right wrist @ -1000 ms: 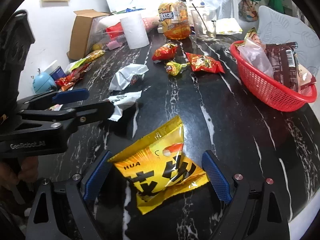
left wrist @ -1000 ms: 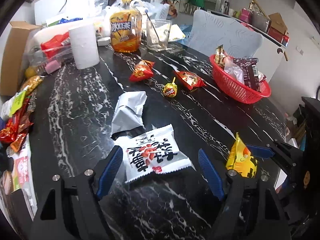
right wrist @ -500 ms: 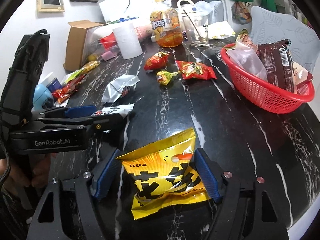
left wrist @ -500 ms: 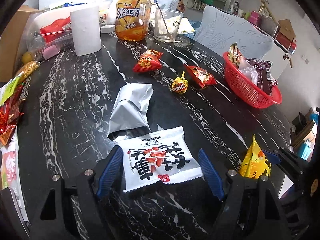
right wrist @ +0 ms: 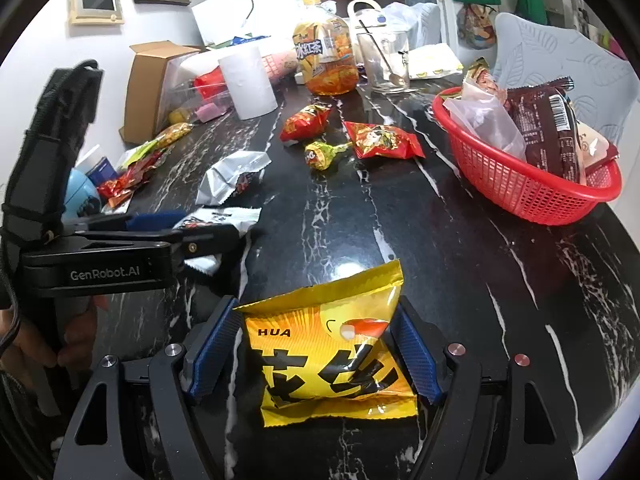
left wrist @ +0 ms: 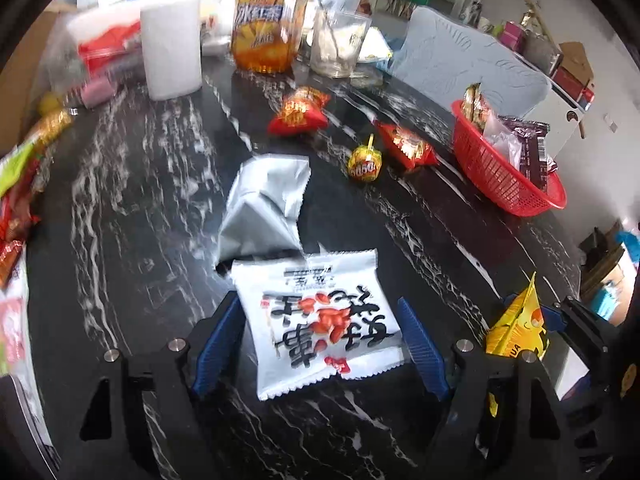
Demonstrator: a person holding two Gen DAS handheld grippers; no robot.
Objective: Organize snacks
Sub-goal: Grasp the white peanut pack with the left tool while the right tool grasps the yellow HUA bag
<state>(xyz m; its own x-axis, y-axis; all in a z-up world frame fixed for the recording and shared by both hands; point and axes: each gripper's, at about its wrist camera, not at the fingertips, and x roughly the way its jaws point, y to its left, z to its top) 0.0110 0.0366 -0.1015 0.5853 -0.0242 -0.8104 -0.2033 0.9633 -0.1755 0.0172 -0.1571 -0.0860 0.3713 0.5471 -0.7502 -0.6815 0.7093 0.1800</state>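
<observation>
A white peanut packet [left wrist: 320, 320] lies flat on the black marble table [left wrist: 132, 240]. My left gripper [left wrist: 318, 304] is open and straddles it, its blue pads just off the packet's two sides. My right gripper [right wrist: 316, 304] is shut on a yellow snack bag [right wrist: 328, 352], the pads pressing both its edges and the bag puffed between them. In the left wrist view the same yellow bag [left wrist: 516, 328] stands pinched at the table's right edge. The red basket [right wrist: 532, 196] holds several wrapped snacks at the far right.
A silver packet [left wrist: 264, 204], two red packets [left wrist: 298, 114] [left wrist: 406, 144] and a lollipop [left wrist: 362, 164] lie mid-table. Behind them stand a tea bottle [left wrist: 266, 28], paper roll [left wrist: 170, 48] and glass [left wrist: 338, 48]. More snacks and a cardboard box [right wrist: 148, 88] crowd the left edge.
My right gripper's fingers came in against the yellow bag, which now looks narrower. My left gripper sank closer over the white packet, still spread as wide as before.
</observation>
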